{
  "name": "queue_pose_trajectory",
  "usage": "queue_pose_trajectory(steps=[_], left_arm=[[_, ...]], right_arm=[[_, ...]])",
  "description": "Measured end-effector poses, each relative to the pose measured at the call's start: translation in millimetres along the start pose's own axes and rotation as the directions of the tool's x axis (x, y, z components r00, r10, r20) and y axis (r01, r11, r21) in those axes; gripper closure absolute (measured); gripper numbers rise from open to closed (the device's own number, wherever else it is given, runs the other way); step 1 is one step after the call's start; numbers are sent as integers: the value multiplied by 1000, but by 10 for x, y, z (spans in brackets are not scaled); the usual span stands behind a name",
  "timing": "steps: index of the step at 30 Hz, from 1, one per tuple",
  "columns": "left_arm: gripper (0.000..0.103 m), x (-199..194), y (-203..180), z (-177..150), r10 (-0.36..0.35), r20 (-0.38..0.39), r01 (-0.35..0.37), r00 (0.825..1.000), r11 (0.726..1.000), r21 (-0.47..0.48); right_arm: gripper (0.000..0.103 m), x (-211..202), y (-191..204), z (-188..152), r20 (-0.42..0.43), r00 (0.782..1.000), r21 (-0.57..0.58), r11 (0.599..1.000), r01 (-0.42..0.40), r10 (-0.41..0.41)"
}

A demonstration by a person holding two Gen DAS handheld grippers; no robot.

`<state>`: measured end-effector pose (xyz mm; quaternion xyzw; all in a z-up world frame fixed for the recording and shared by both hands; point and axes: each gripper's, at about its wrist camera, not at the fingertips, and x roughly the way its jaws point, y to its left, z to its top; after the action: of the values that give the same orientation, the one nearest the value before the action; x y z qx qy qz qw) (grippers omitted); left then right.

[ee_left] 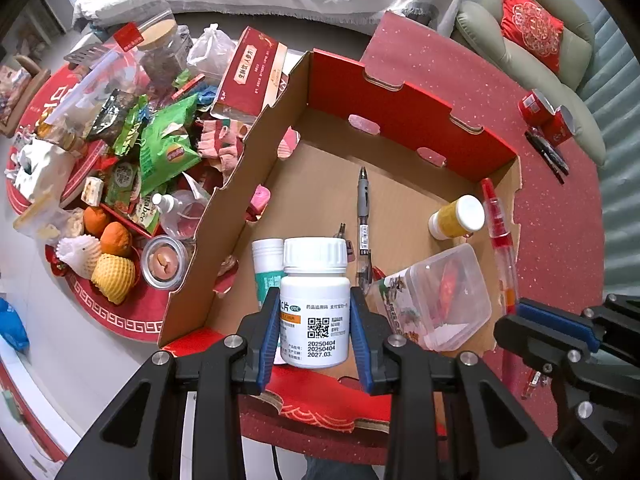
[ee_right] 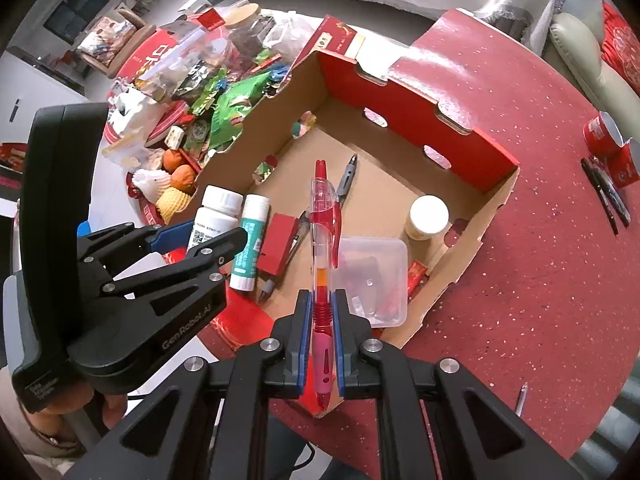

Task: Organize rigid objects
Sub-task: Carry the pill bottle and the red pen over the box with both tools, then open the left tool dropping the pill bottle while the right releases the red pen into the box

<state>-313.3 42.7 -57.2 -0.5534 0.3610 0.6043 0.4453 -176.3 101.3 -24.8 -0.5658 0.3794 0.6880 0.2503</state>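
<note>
Nearest the left wrist camera we see the left gripper point(ee_left: 316, 330), pointed down, its blue pads clenched on the sides of a white plastic medicine bottle with a ribbed white screw cap point(ee_left: 315, 300). We hold this bottle upright over the near edge of the open cardboard box with red outer walls point(ee_left: 404, 120), which stands on the round red table point(ee_left: 552, 216).

In the right wrist view, the right gripper point(ee_right: 320, 344) is clamped fully on the pink rubber grip of a red and clear plastic click pen point(ee_right: 322, 240). The pen points forward over the box interior.

Already lying in the box are:
- a grey pen point(ee_left: 363, 208);
- a small yellow bottle with a white cap point(ee_left: 456, 218);
- a clear lidded plastic container point(ee_left: 440, 296);
- a white and teal glue stick point(ee_right: 250, 240);
- a small red box point(ee_right: 278, 246).

Handling notes, as we judge them:
- The medicine bottle is light and stiff, with a smooth label that may slip. We grip it across the body below the cap, as now, and keep it vertical.
- The pen is light, rigid and thin. We take it at the rubber grip, where the pads bite best; a hold on the smooth clear barrel would let it pivot.
</note>
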Motion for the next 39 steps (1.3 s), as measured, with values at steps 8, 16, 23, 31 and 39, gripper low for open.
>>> queue_pose_trajectory(steps=[8,16,23,31,39], left_arm=[[68,106,-56,119,3,-11,-3,1000,1000,6],[68,242,-117,259,15,-28,-15,999,1000,13],[68,329,-180,334,31,-38,-30,999,999,21],[68,455,-206,418,46,-60,-45,997,999,23],[42,583,-257,422,36,-78,-31,996,998,59]], right_arm=[[92,67,-94,97,-12,1000,19,1000,21,-21],[92,185,-209,276,-28,999,48,998,40,-38],[92,281,-263,399,-40,998,61,997,53,-50],[92,399,-284,500,-56,996,53,996,72,-69],[92,473,-314,540,-68,995,42,996,81,-78]])
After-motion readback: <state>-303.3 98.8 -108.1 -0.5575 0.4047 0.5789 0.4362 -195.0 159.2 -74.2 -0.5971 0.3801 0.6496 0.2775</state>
